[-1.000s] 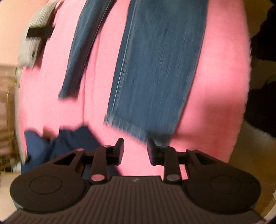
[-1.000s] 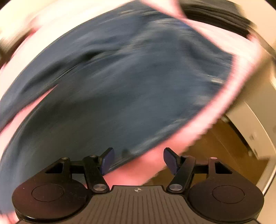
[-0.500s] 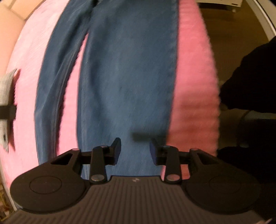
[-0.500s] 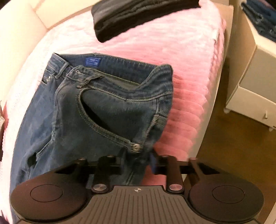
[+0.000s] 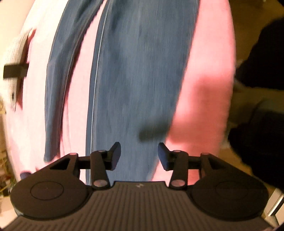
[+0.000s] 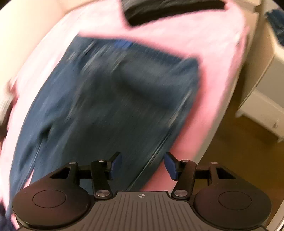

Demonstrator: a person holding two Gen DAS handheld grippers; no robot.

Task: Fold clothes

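Left wrist view: the left gripper [image 5: 139, 154] pointed steeply down over a pair of blue jeans [image 5: 138, 74] lying on a pink blanket [image 5: 209, 62]. Its jaws stood spread and were opening; denim showed in the gap beneath them, but the pads pressed on nothing. One trouser leg ran up the middle of the blanket, and a narrower strip of denim lay beside it toward the blanket's left edge. A grey knitted garment [image 5: 14, 58] with a dark band sat at the left edge. The frame was motion-blurred; no writing could be read.

Right wrist view: the right gripper [image 6: 142, 166] likewise pointed down, jaws parted and opening, with nothing pinched; the jeans' [image 6: 106, 99] side seam passed below the gap. The upper part of the jeans lay near the blanket's [image 6: 204, 35] right edge. A small blue label [image 6: 122, 43] showed near their top, its text illegible through blur. A dark folded garment [image 6: 170, 8] lay at the blanket's far edge. White furniture [image 6: 262, 106] stood on the wooden floor [image 6: 239, 151] to the right.
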